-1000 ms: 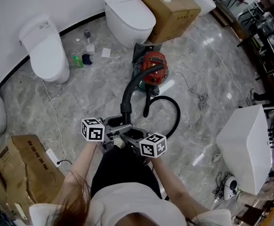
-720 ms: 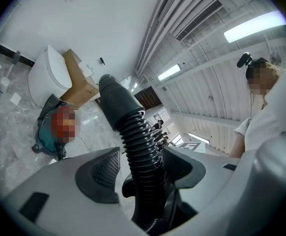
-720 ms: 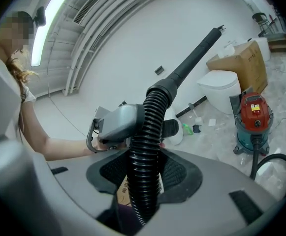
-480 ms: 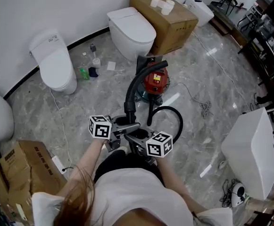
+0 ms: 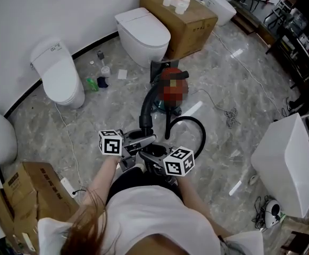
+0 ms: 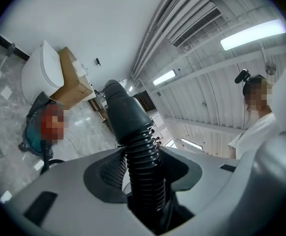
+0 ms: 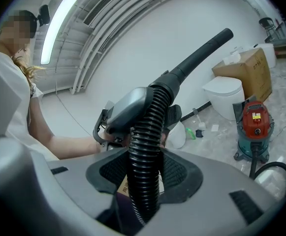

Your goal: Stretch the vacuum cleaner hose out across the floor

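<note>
I've lifted the left hand-held gripper (image 6: pixel 142 168) and the right hand-held gripper (image 7: pixel 143 173) slightly since a second ago, the hose (image 5: pixel 143 108) rising with them. The left jaws have just been closing and clamp the ribbed hose below its rigid cuff (image 6: pixel 125 114); the right jaws grip it further along. It arcs to the vacuum cleaner (image 5: pixel 171 92) mid-floor (image 5: pixel 223 89), with a slack loop lying beside it.

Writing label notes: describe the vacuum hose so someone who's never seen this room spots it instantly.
Find the white toilet beside the closed cardboard box; the red-topped canister vacuum stands on the marble floor in front of it. The hose runs from that vacuum and loops over the floor. It alone is thick, black and ribbed, unlike the thin cords nearby.
</note>
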`<action>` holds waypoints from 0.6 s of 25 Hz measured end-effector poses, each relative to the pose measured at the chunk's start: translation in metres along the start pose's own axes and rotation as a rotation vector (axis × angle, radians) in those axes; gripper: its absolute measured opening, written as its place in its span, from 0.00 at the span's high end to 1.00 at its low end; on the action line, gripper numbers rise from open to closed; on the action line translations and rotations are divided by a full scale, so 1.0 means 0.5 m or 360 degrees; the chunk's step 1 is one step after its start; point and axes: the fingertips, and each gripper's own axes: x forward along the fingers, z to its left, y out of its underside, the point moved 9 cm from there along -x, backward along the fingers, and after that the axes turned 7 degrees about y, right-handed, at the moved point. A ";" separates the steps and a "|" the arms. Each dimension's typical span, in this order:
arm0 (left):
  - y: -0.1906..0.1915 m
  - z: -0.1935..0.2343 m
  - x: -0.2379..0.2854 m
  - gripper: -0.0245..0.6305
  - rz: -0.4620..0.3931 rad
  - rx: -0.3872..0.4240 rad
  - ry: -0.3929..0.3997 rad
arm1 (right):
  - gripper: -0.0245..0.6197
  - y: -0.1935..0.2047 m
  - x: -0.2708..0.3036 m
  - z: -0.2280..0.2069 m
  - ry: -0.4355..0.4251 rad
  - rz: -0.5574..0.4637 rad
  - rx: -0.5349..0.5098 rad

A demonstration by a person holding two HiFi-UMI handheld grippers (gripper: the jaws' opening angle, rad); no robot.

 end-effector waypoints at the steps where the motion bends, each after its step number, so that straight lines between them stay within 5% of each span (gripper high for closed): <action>1: 0.002 -0.001 0.002 0.65 0.0014 0.0001 -0.0011 | 0.67 0.002 -0.001 0.000 -0.0001 0.0003 0.0016; 15: 0.043 -0.022 -0.048 0.67 -0.0068 -0.0061 -0.0023 | 0.67 0.038 0.019 0.044 -0.0031 0.0035 0.0099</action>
